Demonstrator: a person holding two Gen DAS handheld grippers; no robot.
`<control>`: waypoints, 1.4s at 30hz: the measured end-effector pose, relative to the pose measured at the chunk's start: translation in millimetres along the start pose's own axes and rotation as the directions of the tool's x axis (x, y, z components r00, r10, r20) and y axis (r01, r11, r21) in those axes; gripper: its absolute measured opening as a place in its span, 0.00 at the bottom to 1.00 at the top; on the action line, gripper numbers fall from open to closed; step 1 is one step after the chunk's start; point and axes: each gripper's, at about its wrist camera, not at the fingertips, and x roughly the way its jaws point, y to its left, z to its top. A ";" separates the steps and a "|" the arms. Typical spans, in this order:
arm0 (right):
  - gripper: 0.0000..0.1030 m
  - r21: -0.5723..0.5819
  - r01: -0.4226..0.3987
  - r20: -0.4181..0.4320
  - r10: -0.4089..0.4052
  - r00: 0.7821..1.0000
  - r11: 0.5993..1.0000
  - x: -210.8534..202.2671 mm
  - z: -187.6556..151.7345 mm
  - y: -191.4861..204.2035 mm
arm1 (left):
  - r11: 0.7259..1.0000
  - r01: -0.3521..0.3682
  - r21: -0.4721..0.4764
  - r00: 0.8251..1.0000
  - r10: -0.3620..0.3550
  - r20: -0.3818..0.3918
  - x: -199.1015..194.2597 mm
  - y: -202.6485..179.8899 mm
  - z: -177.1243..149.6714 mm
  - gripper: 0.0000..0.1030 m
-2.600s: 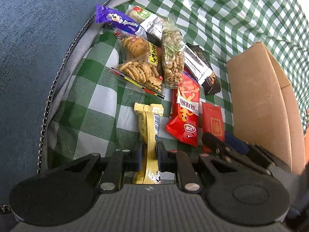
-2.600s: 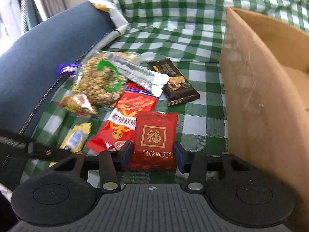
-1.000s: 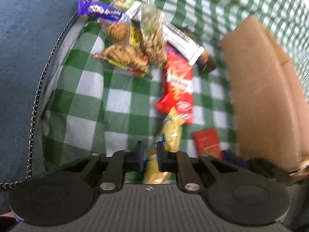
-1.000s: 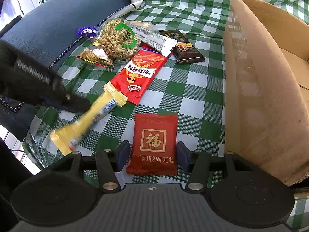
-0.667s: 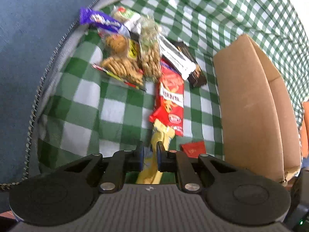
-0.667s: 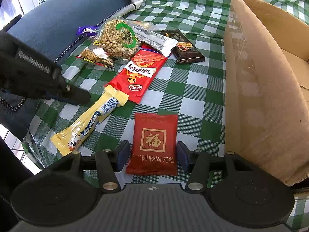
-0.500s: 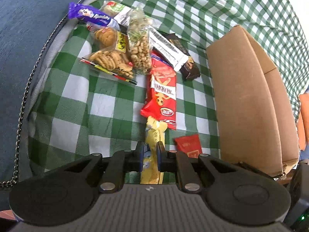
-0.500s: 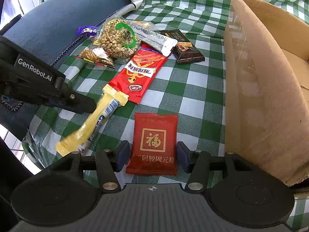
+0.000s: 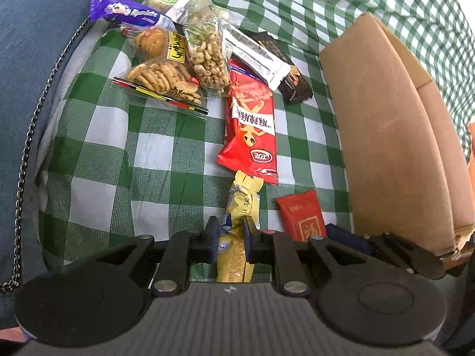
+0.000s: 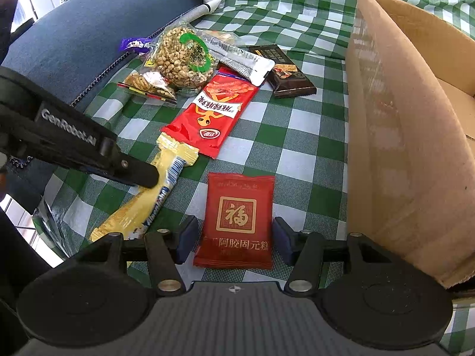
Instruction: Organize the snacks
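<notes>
Clamped on the long yellow snack packet [image 9: 239,231], the left gripper [image 9: 231,238] has both fingers pressed against the wrapper's sides, about midway along it. In the right wrist view that gripper [image 10: 147,178] reaches in from the left as a black arm angled downward, its tip over the yellow snack packet [image 10: 154,192], which runs diagonally across the green-checked cloth [image 10: 297,136]; whether the packet rests on the cloth or is lifted off it cannot be told. Its far end touches the lower edge of the big red snack bag [image 9: 251,124].

Right gripper [image 10: 233,238] is held low and level with its jaws spread wide, one finger on each side of the small red sachet [image 10: 236,222] bearing a gold square emblem. Neither finger touches the sachet, which lies flat on the cloth. From the left wrist view the same small red sachet [image 9: 301,215] sits just right of the yellow packet, near the brown cardboard box [image 9: 386,136].

That cardboard box [image 10: 397,154] stands open at the right. Farther back lies a heap: a clear bag of cookies [image 9: 161,78], a bag of nuts [image 9: 207,56], a purple-wrapped bar [image 9: 130,14], a white-and-grey sachet [image 9: 255,56] and a dark chocolate bar [image 9: 292,81], all overlapping or touching. A blue upholstered seat [image 10: 89,32] edges the cloth on the left.
</notes>
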 end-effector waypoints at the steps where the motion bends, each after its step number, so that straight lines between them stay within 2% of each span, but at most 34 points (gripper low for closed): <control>1: 0.56 -0.002 -0.001 0.000 0.001 1.000 1.000 -0.2 -0.3 -0.2 | 1.000 -0.006 0.005 1.000 0.006 -0.001 1.1 -0.5 -0.4 0.22; 2: 0.56 -0.003 -0.002 0.000 0.002 1.000 1.000 -0.3 -0.2 -0.4 | 1.000 -0.015 0.013 1.000 0.015 -0.002 2.1 -1.4 -0.7 0.26; 6: 0.56 -0.007 -0.001 -0.001 0.001 1.000 1.000 -0.1 -0.2 -0.3 | 0.996 -0.044 0.075 0.999 0.044 0.004 3.8 -10.9 -3.5 0.29; 11: 0.56 -0.009 -0.001 -0.001 0.001 1.000 1.000 0.0 -0.3 -0.1 | 0.993 -0.024 0.115 0.999 0.021 0.033 -2.7 -19.5 -4.6 0.28; 16: 0.56 -0.010 0.000 -0.001 0.000 1.000 1.000 0.8 -0.9 -0.4 | 0.986 -0.029 0.166 1.000 0.031 -0.007 7.3 -29.3 -9.4 0.29; 21: 0.56 -0.013 0.001 -0.001 -0.001 1.000 1.000 0.6 -0.5 -0.1 | 0.983 -0.033 0.182 0.999 0.036 -0.010 9.7 -30.5 -11.8 0.30; 25: 0.56 -0.024 0.004 -0.001 -0.004 1.000 1.000 0.4 -0.7 0.6 | 0.979 -0.027 0.202 0.999 0.030 -0.012 10.1 -33.4 -13.0 0.19; 29: 0.54 -0.046 0.014 0.001 -0.014 1.000 0.999 -0.2 -1.7 2.5 | 0.977 -0.028 0.213 1.000 0.029 -0.005 8.4 -36.0 -12.6 0.16; 32: 0.48 -0.060 0.022 0.007 -0.021 1.000 0.998 -1.7 -2.4 2.6 | 0.980 -0.035 0.194 0.999 0.030 0.025 2.3 -35.5 -10.4 0.14; 42: 0.47 -0.061 0.017 0.059 -0.013 0.998 0.998 -22.4 -3.0 2.1 | 0.991 -0.041 0.130 0.987 0.020 0.159 -31.4 -39.1 -5.0 0.14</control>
